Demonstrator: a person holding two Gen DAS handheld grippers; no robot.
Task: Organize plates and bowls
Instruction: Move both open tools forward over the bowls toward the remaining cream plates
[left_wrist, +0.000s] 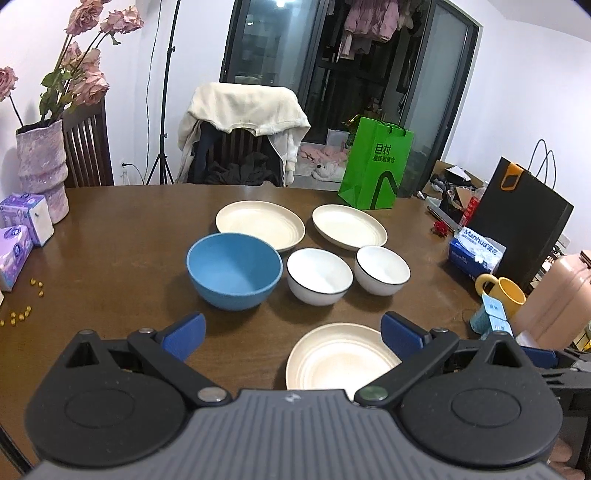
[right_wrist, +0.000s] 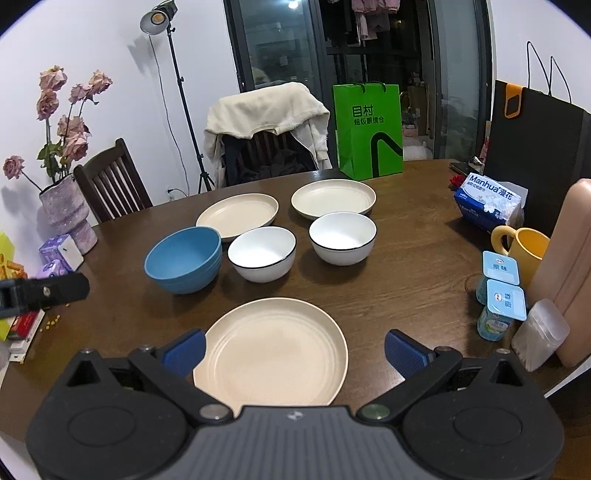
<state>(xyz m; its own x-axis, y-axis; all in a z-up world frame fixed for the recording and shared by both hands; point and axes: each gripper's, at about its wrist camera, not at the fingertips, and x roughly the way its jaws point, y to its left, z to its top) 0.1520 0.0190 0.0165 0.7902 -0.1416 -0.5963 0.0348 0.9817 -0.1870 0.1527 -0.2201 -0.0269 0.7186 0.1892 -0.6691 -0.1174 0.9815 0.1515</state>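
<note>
Both hand-held grippers gaping, left (left_wrist: 291, 336), right (right_wrist: 293, 349), Manhua tissue pack (right_wrist: 491, 201)

Your left gripper (left_wrist: 291, 334) hovers over the bench (left_wrist: 110, 266), jaws spread wide and holding nothing. Near you, a cream plate (left_wrist: 334, 356) lies partly under the right jaw. Beyond sit a blue bowl (left_wrist: 233, 271) and two white bowls (left_wrist: 319, 275) (left_wrist: 382, 269) in a row, with two more plates (left_wrist: 260, 225) (left_wrist: 349, 226) farther off.
</note>
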